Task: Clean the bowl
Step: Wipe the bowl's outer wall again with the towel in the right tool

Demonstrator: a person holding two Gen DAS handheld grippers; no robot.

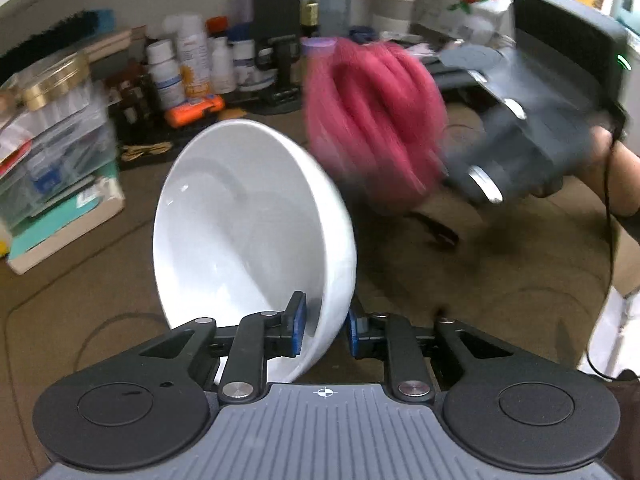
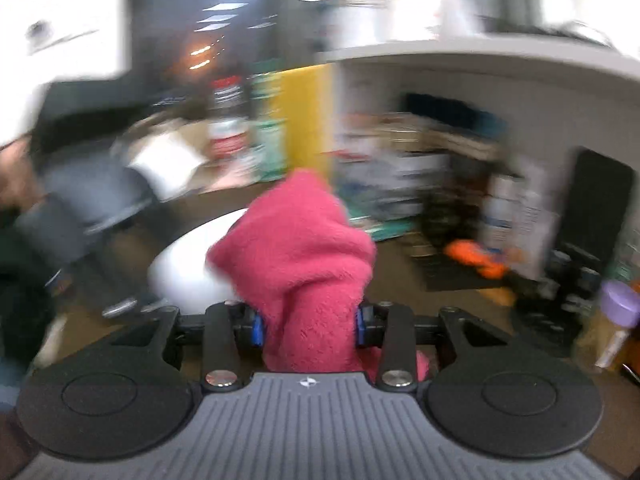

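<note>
Left fingers [image 1: 322, 330] pinch bowl [image 1: 248, 232] rim; right fingers [image 2: 309, 326] clamp cloth [image 2: 304, 256].

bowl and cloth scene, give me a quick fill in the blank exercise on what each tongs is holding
1. The left tongs grip the rim of a white ____.
2. The right tongs are shut on a fluffy cloth whose colour is ____.
3. In the left wrist view, the bowl is tipped on its side, and the cloth sits to its ____.

Missing words: bowl; pink; right
</note>
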